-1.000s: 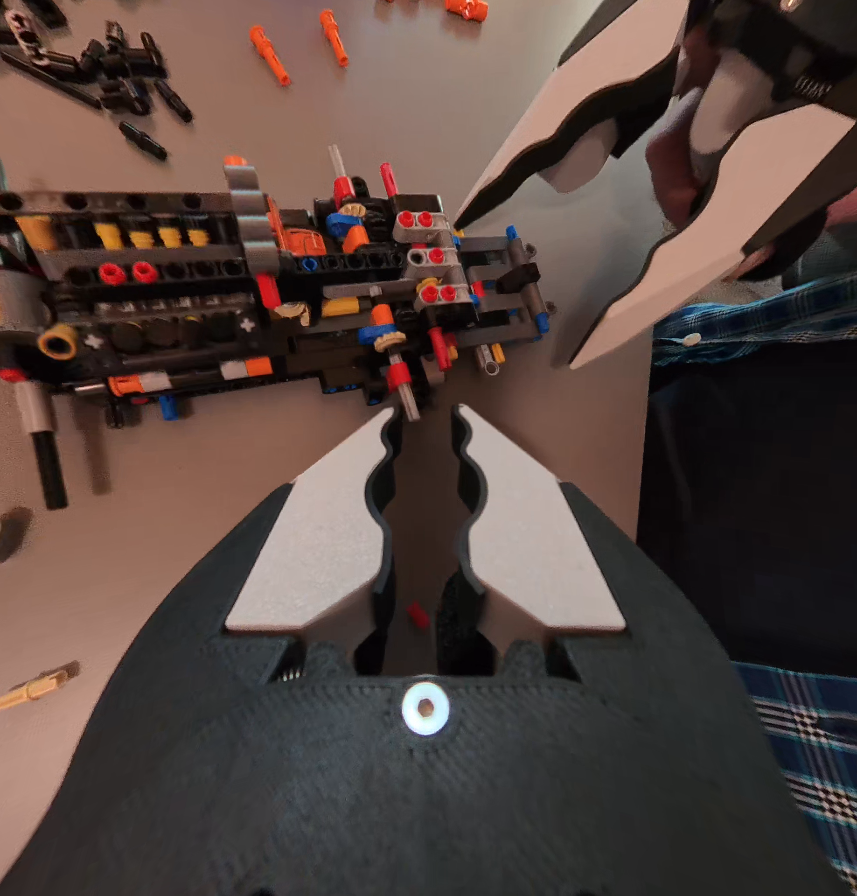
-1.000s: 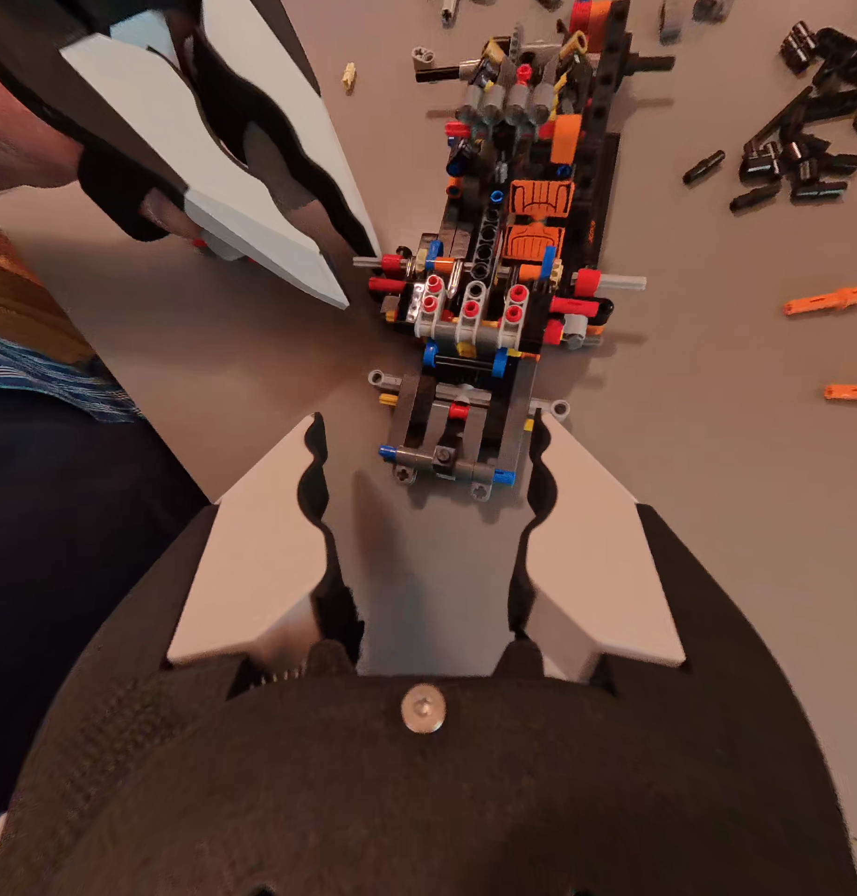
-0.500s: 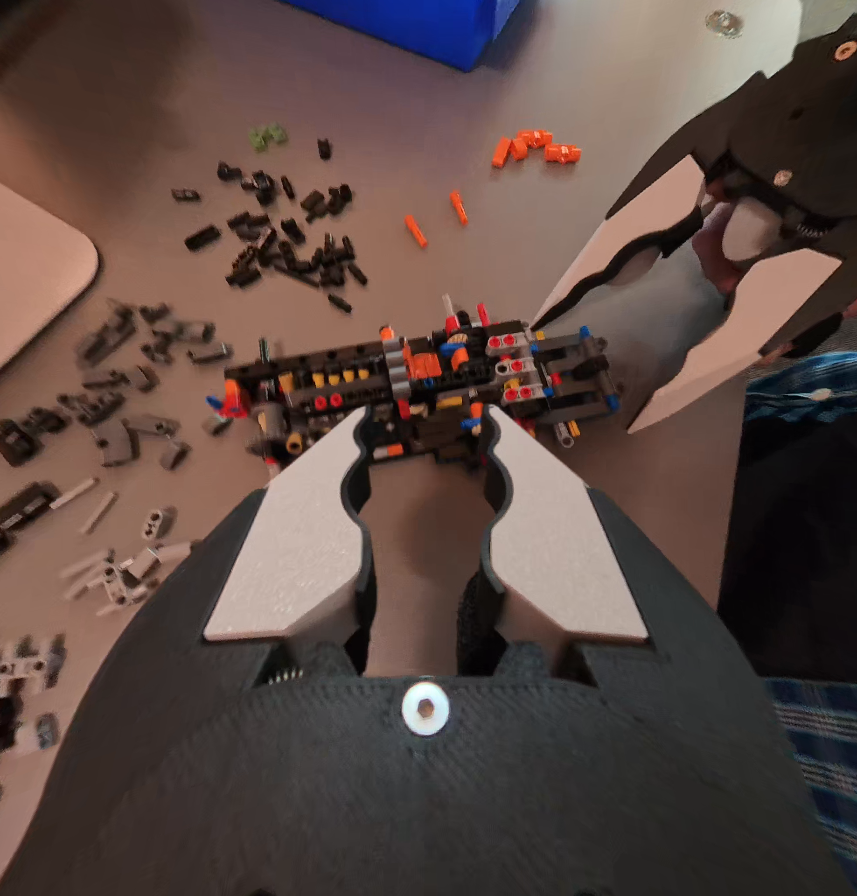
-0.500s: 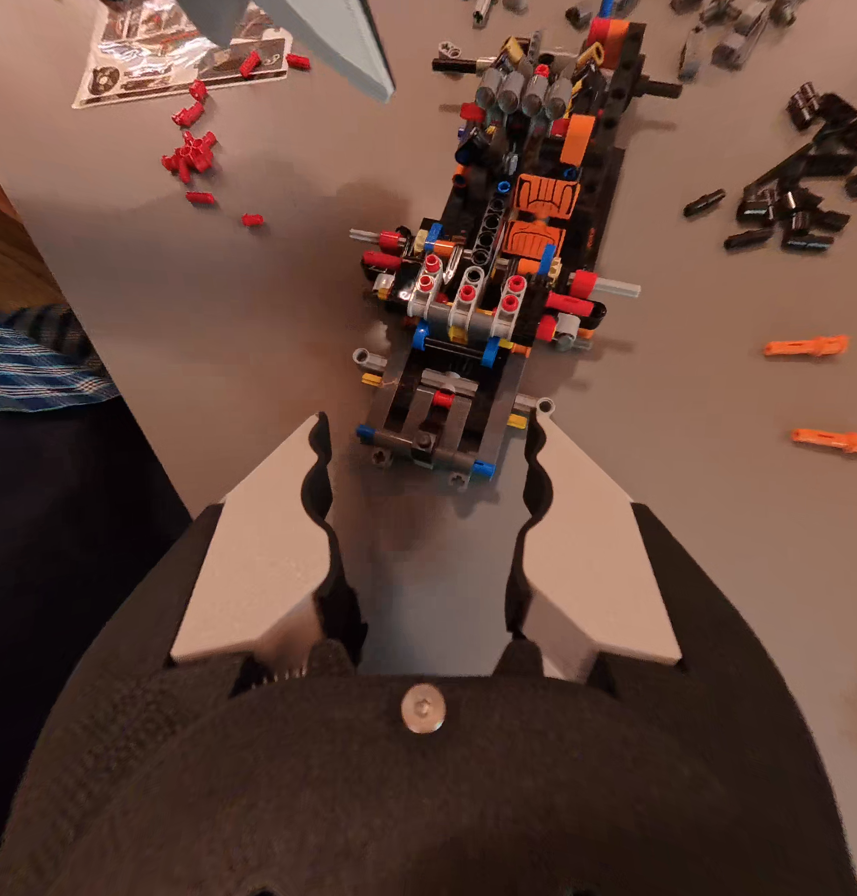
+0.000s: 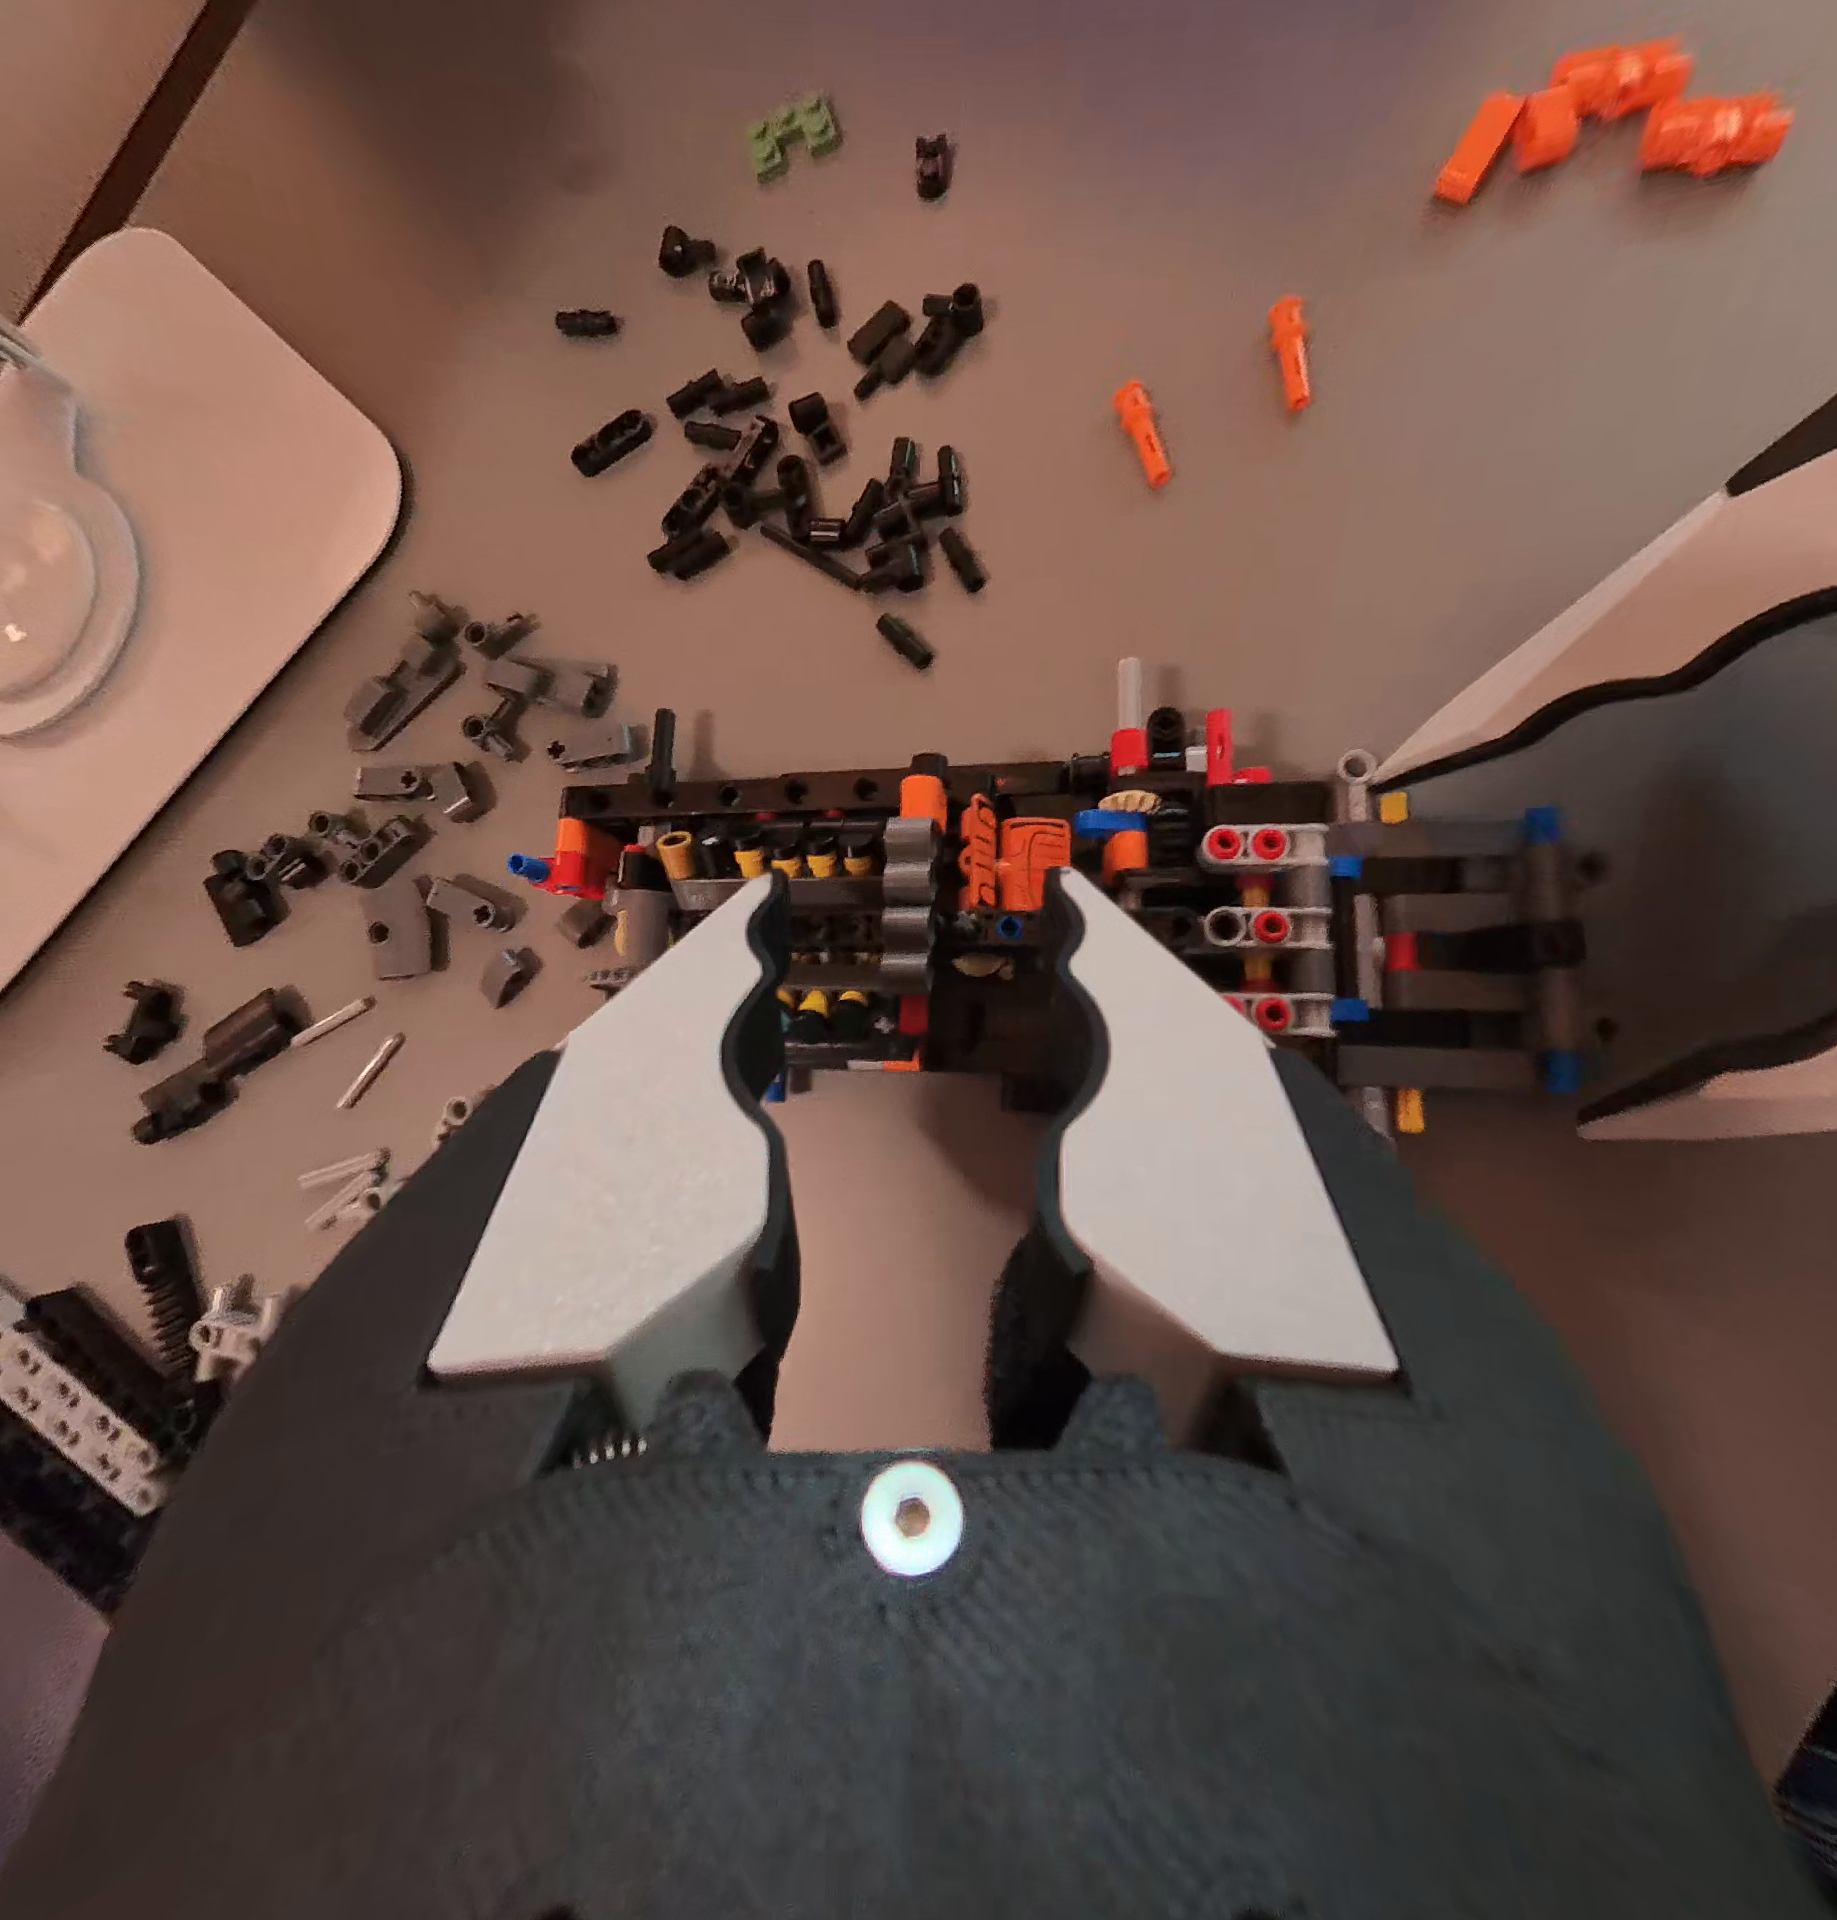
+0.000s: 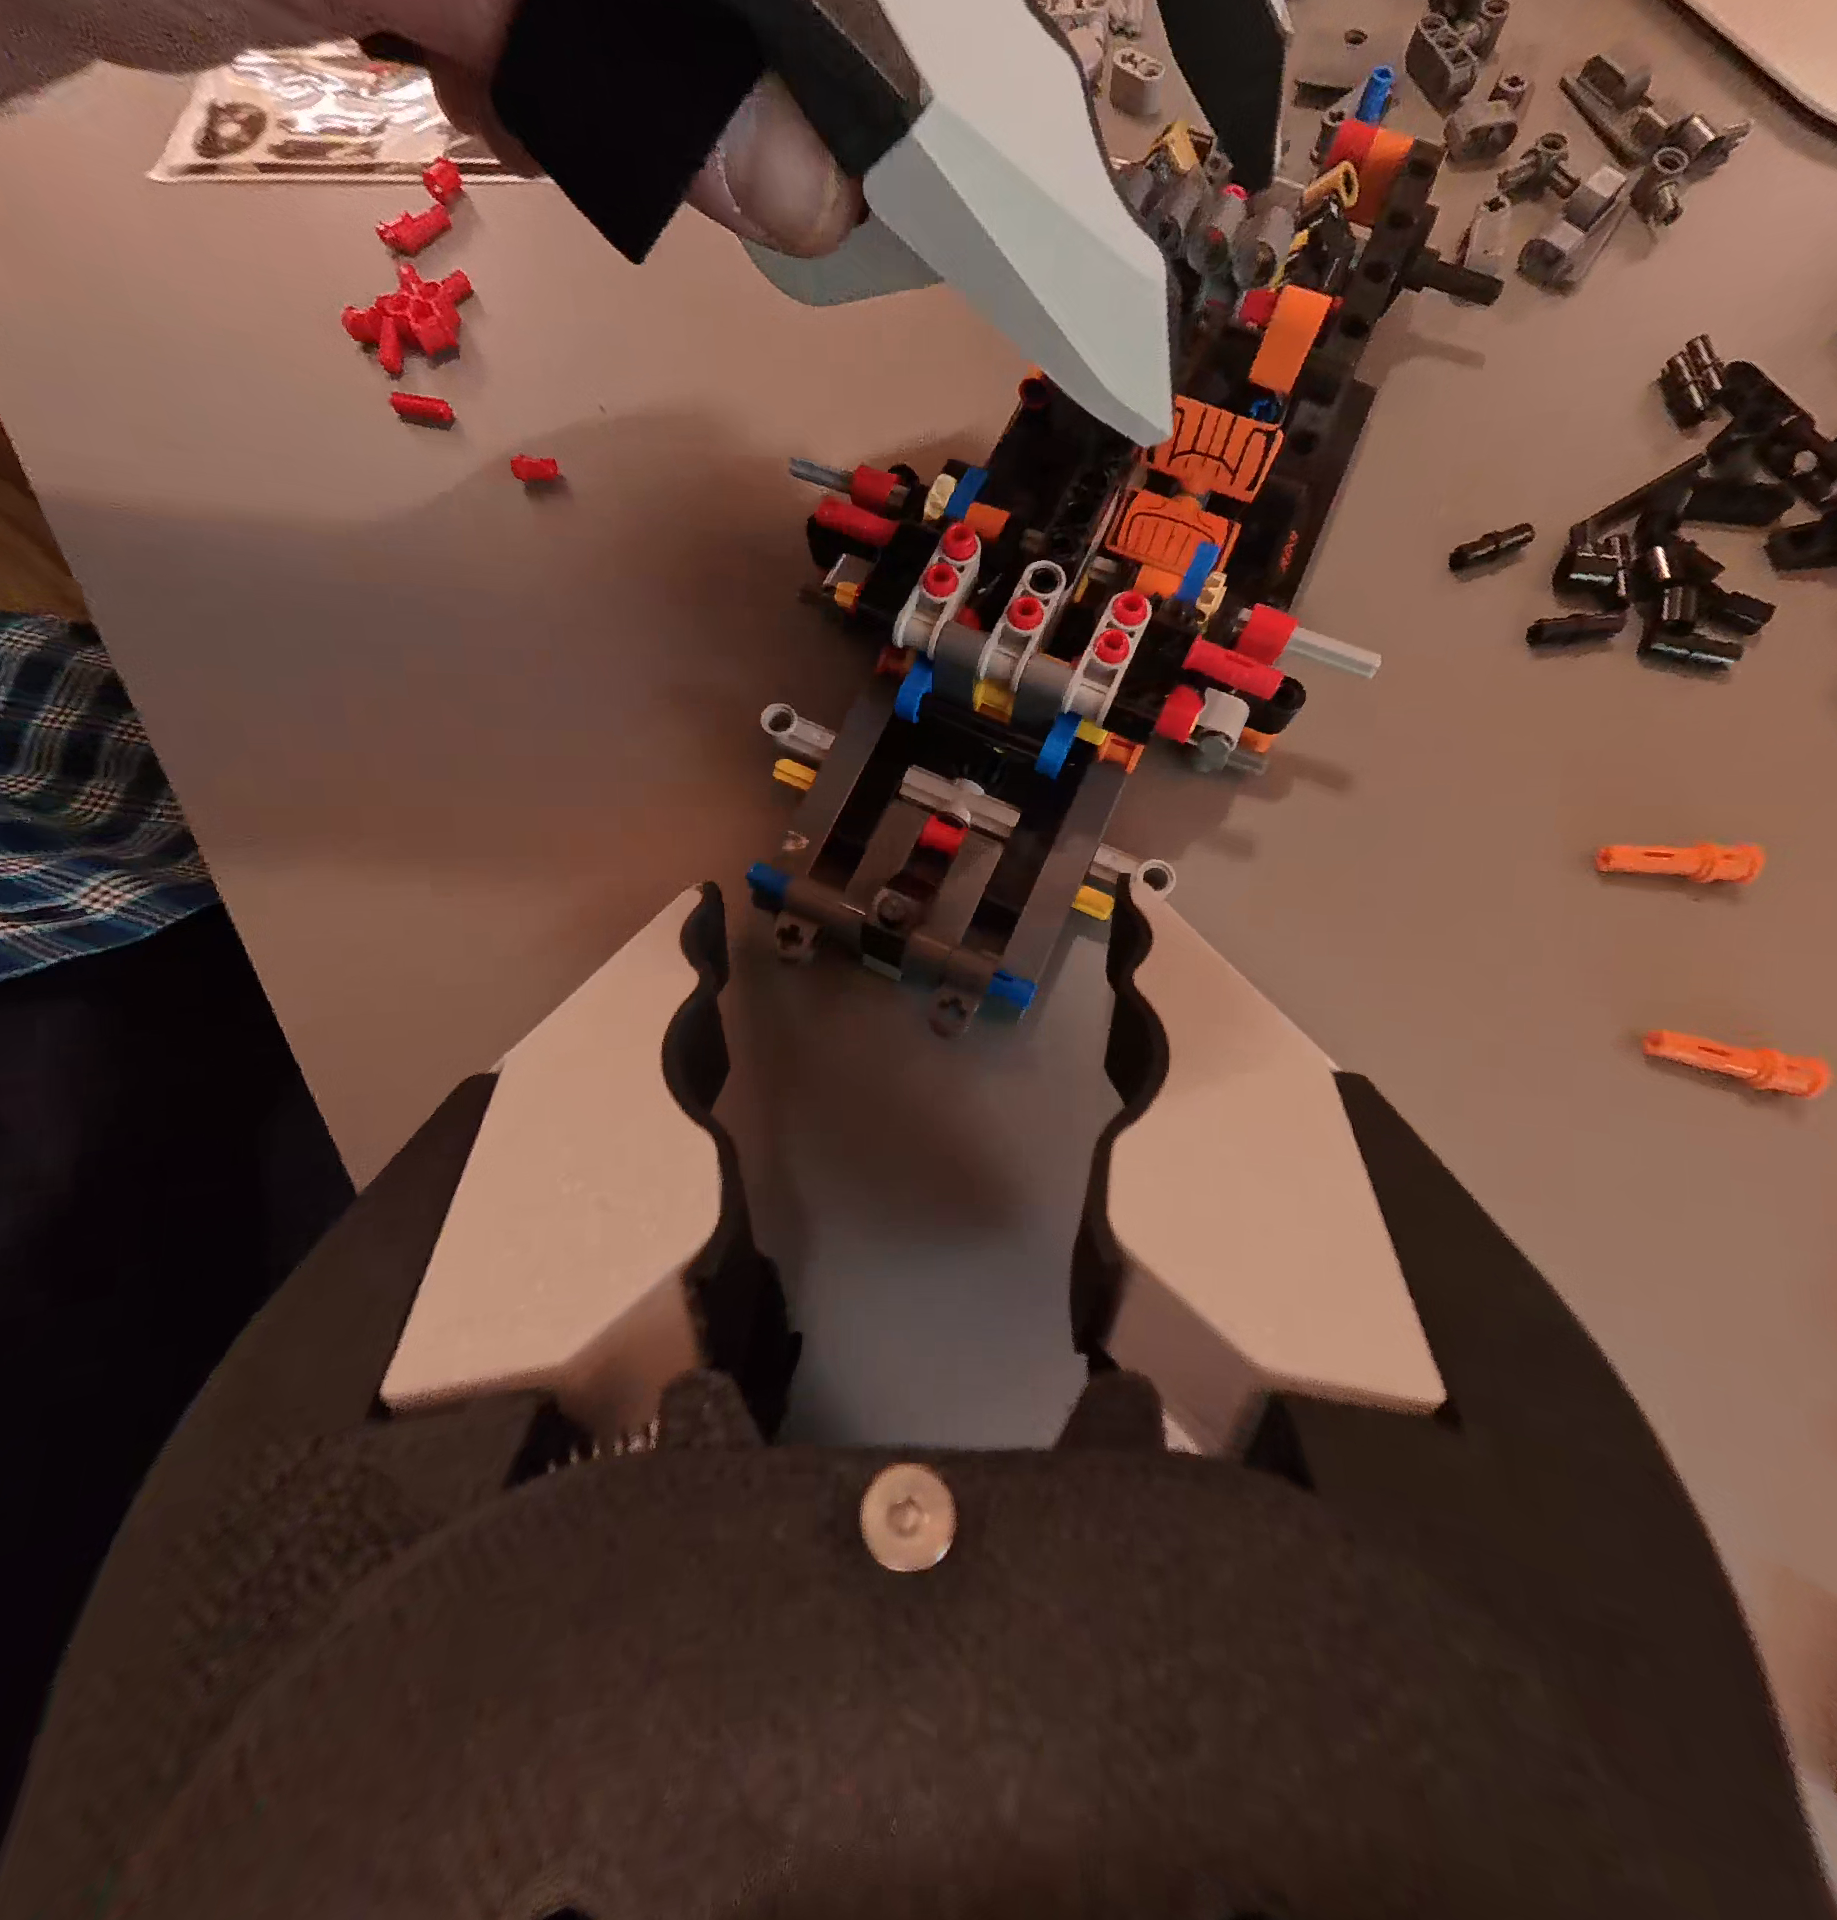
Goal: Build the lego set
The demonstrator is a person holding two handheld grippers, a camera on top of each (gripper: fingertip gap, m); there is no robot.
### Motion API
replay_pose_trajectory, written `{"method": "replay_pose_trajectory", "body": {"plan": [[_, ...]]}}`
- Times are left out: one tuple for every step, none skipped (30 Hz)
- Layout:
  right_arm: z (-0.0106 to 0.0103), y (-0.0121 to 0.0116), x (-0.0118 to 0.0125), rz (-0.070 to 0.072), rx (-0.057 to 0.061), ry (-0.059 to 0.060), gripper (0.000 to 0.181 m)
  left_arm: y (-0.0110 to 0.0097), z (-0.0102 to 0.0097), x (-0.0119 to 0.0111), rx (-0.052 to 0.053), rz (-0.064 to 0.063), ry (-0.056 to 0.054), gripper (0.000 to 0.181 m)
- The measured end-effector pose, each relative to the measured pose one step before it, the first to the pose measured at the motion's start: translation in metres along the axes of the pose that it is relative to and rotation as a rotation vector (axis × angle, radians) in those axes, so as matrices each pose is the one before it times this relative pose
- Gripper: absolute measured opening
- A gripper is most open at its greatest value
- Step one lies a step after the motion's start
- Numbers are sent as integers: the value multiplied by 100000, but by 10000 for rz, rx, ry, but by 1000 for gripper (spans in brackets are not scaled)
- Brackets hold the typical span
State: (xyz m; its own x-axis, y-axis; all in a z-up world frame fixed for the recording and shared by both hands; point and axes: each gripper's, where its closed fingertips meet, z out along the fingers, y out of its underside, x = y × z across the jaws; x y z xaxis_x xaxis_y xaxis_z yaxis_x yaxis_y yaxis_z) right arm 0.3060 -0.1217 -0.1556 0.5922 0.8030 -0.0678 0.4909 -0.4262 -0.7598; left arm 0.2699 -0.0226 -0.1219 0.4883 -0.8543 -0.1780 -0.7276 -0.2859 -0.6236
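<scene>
Done: chassis (image 5: pixel 1049 914) stood part-built on the desk (image 5: pixel 1309 582).
Left: black pins (image 5: pixel 820 468) beyond chassis lay loose.
Tongs: left tongs (image 5: pixel 919 894), right tongs (image 6: pixel 919 904), I held both spread, empty.

Counter (image 5: pixel 1413 540): we see a plain grey-brown surface filling both views.
Centre: we find the lego chassis (image 5: pixel 1257 914) lying flat on it.
Upper middle, left wrist view: we count a heap of black pins (image 5: pixel 820 468) and two orange pins (image 5: pixel 1142 431).
Left: we see loose grey parts (image 5: pixel 426 831) and a pale mat (image 5: pixel 218 499) with a glass jar (image 5: pixel 20 582).
Upper left, right wrist view: we spot red connectors (image 6: pixel 410 317) beside a printed sheet (image 6: pixel 301 130).
</scene>
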Motion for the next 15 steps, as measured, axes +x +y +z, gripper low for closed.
{"method": "replay_pose_trajectory", "body": {"plan": [[-76, -61, -101, 23, 42, -151, 69, -104, 1, 56, 50, -92, 6, 48], [-87, -30, -61, 90, 36, -205, 68, 37, 91, -55, -42, -24, -59, 48], [-34, -24, -96, 183, 15, -281, 66, 181, 201, -23, -133, -44, 11, 48], [-74, -118, -70, 199, 69, -254, 65, 145, 233, -71, -91, -107, 19, 48], [-31, -128, -122, 110, 63, -222, 64, 150, 259, -137, -74, -59, -42, 46], [88, -83, -263, 43, 8, -209, 63, 301, 272, -87, -176, 2, -47, 45], [153, -71, -337, 41, -15, -180, 63, 52, 141, -17, -19, -5, -29, 42], [169, -77, -380, 34, -3, -176, 62, 125, 104, 74, -90, -23, 48, 41], [155, -56, -377, 8, -11, -187, 61, 173, 130, 115, -116, 76, 56, 41], [85, -55, -291, -7, -2, -185, 61, -17, -45, -86, 18, 139, -37, 39], [-59, -115, -155, 68, 59, -196, 61, 55, -33, -8, -23, 16, 82, 39], [-190, -208, -74, 161, 127, -264, 60, 27, -50, 15, 21, -12, 92, 38], [-369, -287, 125, 147, 128, -222, 60, 59, -54, 12, 20, 71, 65, 38], [-561, -484, 456, 50, 190, -51, 59, 53, -63, 58, 35, 184, 81, 37], [-626, -704, 533, 5, 250, -60, 56, 90, -51, 21, 40, 86, 62, 36]]}}
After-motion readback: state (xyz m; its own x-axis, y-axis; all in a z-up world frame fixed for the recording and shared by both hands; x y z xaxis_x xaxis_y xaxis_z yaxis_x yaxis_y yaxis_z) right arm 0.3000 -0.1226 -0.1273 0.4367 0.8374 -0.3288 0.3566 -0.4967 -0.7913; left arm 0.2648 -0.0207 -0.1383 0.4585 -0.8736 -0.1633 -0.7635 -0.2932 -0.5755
